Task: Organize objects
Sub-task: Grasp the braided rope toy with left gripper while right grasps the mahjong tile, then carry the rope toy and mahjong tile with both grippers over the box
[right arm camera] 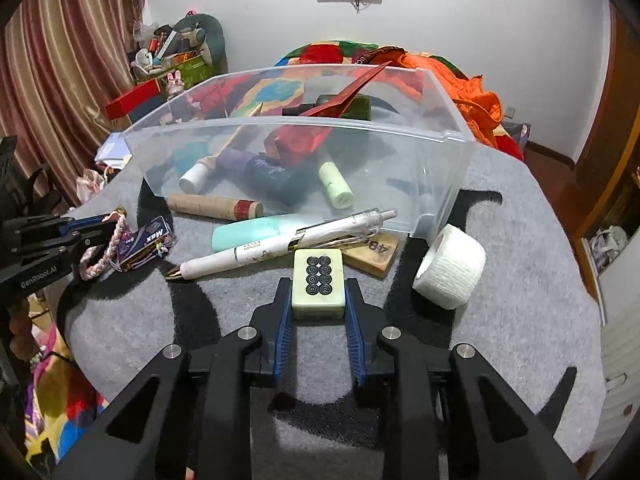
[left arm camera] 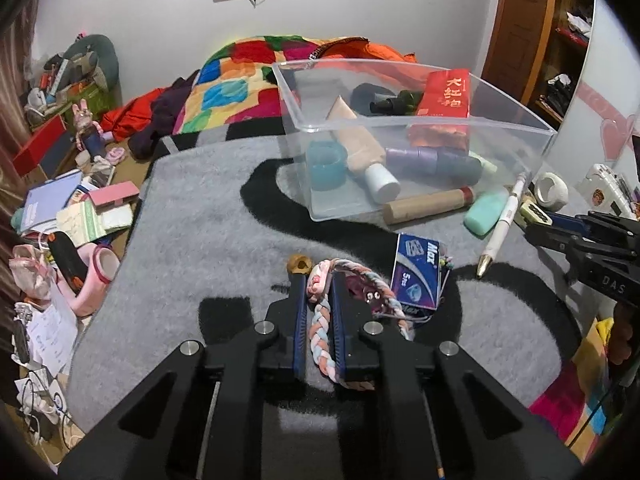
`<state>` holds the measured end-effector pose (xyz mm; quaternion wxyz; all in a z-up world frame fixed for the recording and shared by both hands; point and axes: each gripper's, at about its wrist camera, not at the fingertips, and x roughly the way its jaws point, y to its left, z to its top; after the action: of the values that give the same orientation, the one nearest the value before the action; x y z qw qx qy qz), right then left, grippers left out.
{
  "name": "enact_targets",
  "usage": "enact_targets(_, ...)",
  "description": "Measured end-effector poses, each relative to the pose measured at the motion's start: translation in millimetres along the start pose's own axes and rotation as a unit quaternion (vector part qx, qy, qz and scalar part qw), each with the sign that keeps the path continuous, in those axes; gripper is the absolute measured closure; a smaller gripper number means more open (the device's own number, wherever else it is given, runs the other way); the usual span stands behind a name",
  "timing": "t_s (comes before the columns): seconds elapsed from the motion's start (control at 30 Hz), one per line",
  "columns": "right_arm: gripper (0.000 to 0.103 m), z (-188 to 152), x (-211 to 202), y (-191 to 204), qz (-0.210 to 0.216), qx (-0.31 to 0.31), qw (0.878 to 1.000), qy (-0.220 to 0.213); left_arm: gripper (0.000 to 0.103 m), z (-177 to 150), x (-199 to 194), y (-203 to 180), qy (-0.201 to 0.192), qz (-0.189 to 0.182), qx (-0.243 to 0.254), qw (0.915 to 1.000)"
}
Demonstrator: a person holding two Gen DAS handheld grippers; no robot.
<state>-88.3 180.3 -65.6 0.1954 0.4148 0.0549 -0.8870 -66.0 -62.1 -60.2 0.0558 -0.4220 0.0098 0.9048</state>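
Two grippers sit low over my grey and black rug, and most of the clutter past its edge is too warped by the lens for me to name. Largest on the rug is the clear plastic bin; its near wall blurs what lies inside, so I make out only a red packet, a purple bottle and a white-capped tube, with darker shapes behind that I cannot identify.

My left gripper has its jaws pinched tight on a braided pink, white and blue bracelet, whose loop curls off to the right and partly covers something dark with small eyes that I cannot place. Just beside it lies a blue Max box, its lower end tucked under the braid.

My right gripper is closed on a pale green mahjong tile, both blue pads against its sides, with the tile resting on the rug just in front of the bin. Behind the tile a white pen hides much of a mint tube and a wooden block, whose lettering is cut off. A roll of white tape stands to the right, apart from the tile.
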Motion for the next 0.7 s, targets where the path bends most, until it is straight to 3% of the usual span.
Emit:
enact_targets(0.23, 0.081, 3.1, -14.0, -8.0, 0.002, 0.016, 1.000, -0.018, 0.092, 8.5, -23.1, -1.3, -0.029, 0.001, -0.009, 0.9995)
enact_targets(0.7, 0.081, 25.9, -51.6, -19.2, 0.000, 0.029, 0.997, -0.075, 0.092, 40.3, -78.4, -19.4, -0.101, -0.036, -0.008, 0.9941)
